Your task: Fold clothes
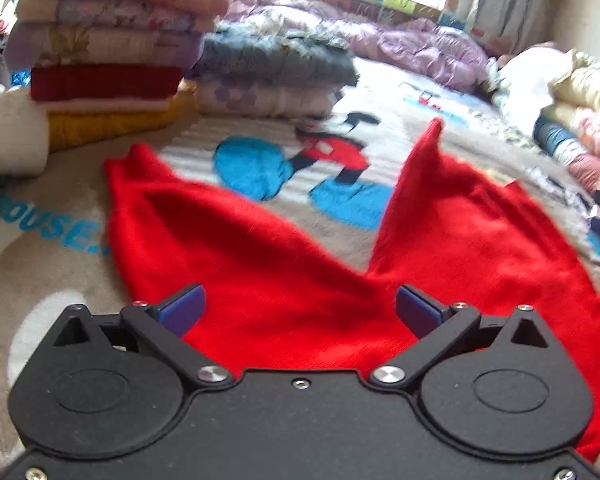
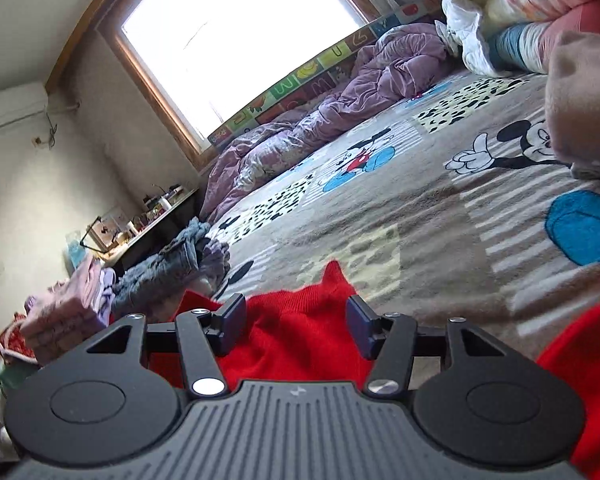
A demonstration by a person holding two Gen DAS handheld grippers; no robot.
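My left claw (image 1: 298, 308) stands spread as wide as it goes, its blue pads (image 1: 182, 308) clear of everything, hovering just above the red garment (image 1: 260, 264). Nothing sits between the fingers. The garment lies spread on the bed's cartoon blanket (image 1: 60, 280), with two pointed flaps reaching away from me, one to the left and a taller one to the right.

My right claw (image 2: 296, 324) is partly open, and a fold of the same red garment (image 2: 296, 336) rises in the gap; from this tilted view I think the pads are not pressing it, though the cloth sits close to both.

Beyond the garment, the blanket shows blue letters reading "OUSE" (image 1: 46, 226) at the left, the start cut off, and a cartoon mouse in red shorts (image 1: 324, 152).

Further back on the left stands a stack of folded clothes (image 1: 112, 52), with a grey folded blanket (image 1: 276, 60) beside it. A rumpled purple quilt (image 1: 400, 40) lies along the far edge under the window (image 2: 236, 28).
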